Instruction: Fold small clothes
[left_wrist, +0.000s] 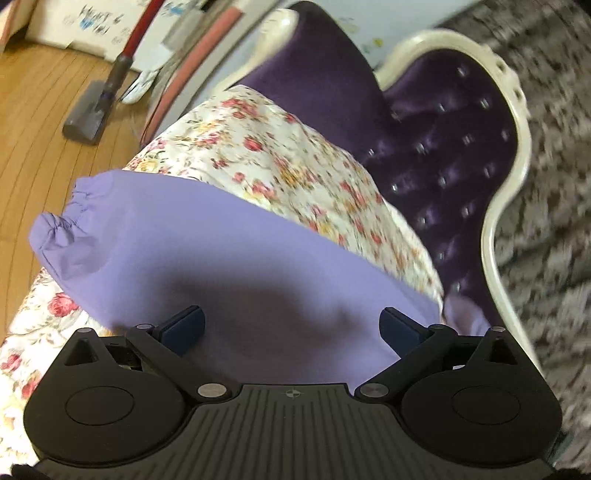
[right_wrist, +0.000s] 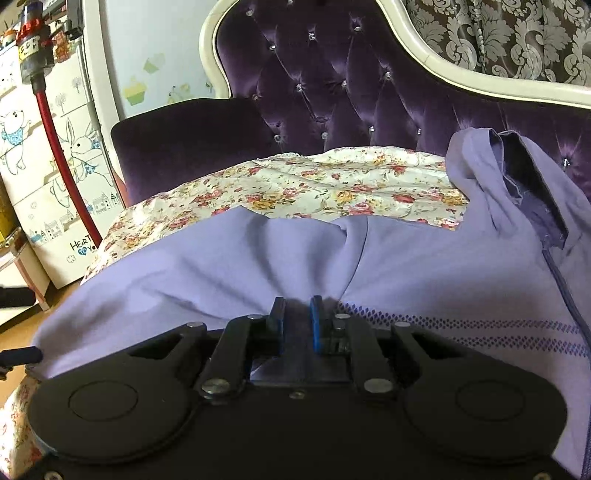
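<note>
A lilac zip jacket (right_wrist: 424, 266) with an elastic cuff (left_wrist: 62, 236) lies spread on a floral sheet (left_wrist: 266, 147) over a purple sofa. In the left wrist view my left gripper (left_wrist: 291, 325) is open, its blue pads (left_wrist: 184, 325) wide apart just above the lilac cloth (left_wrist: 229, 251). In the right wrist view my right gripper (right_wrist: 297, 321) is shut on a pinch of the jacket fabric near its dotted stripes (right_wrist: 461, 325). The jacket's collar and zip (right_wrist: 532, 206) stand up at the right.
The tufted purple sofa back (right_wrist: 332, 81) with a cream frame (left_wrist: 509, 206) rises behind. A purple armrest (right_wrist: 184, 144) is at the left end. A vacuum cleaner (left_wrist: 96, 107) stands on the wooden floor (left_wrist: 33, 122) by a cartoon-printed cabinet (right_wrist: 55, 184).
</note>
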